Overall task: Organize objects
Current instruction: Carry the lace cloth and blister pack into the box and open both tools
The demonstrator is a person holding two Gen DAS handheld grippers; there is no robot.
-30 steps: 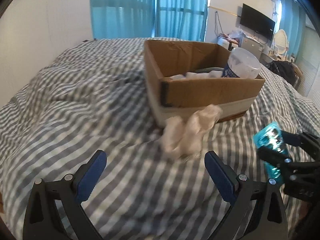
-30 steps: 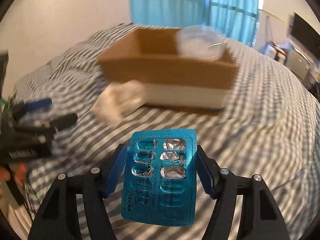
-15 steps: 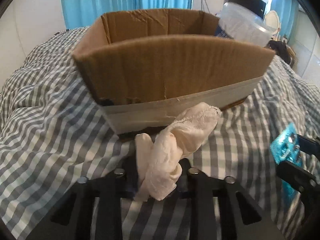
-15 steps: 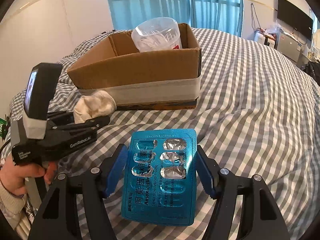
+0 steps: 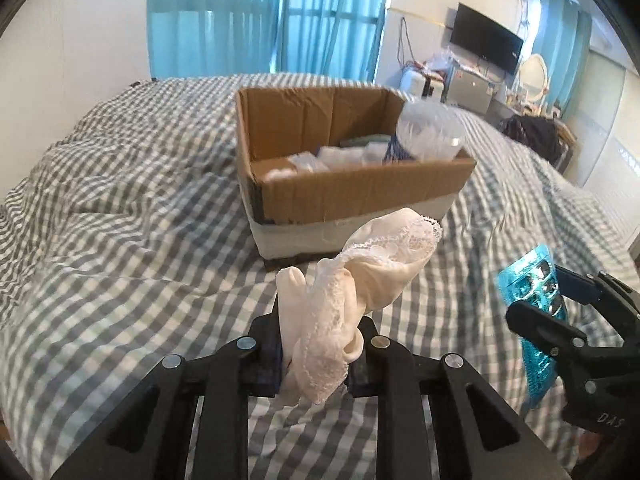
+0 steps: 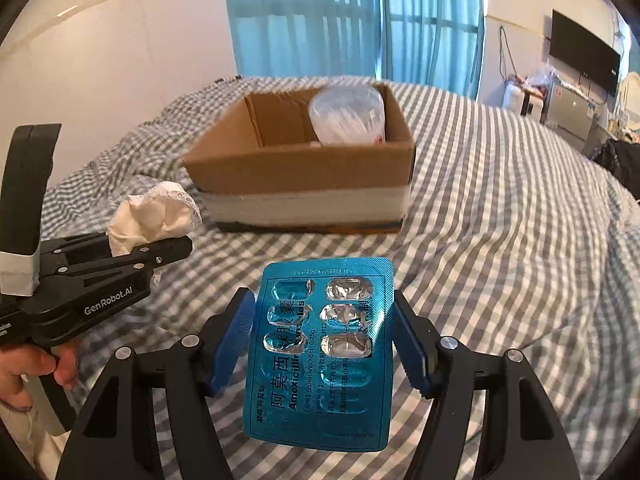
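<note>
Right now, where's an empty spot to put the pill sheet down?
Bare checked bedspread lies right of the cardboard box, and between the box and the pill sheet. Left of the box is crowded: the left claw holds a white cloth there.

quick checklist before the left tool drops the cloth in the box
1. Left tool shut on the white lace cloth: ok.
2. Cloth lifted off the bedspread: ok.
3. Cardboard box open on top: ok.
4. Free room beside the plastic jar: cannot tell.
5. Right tool gripping the blister pack, clear of the box: ok.
6. Cloth above the box opening: not ok, short of it.
</note>
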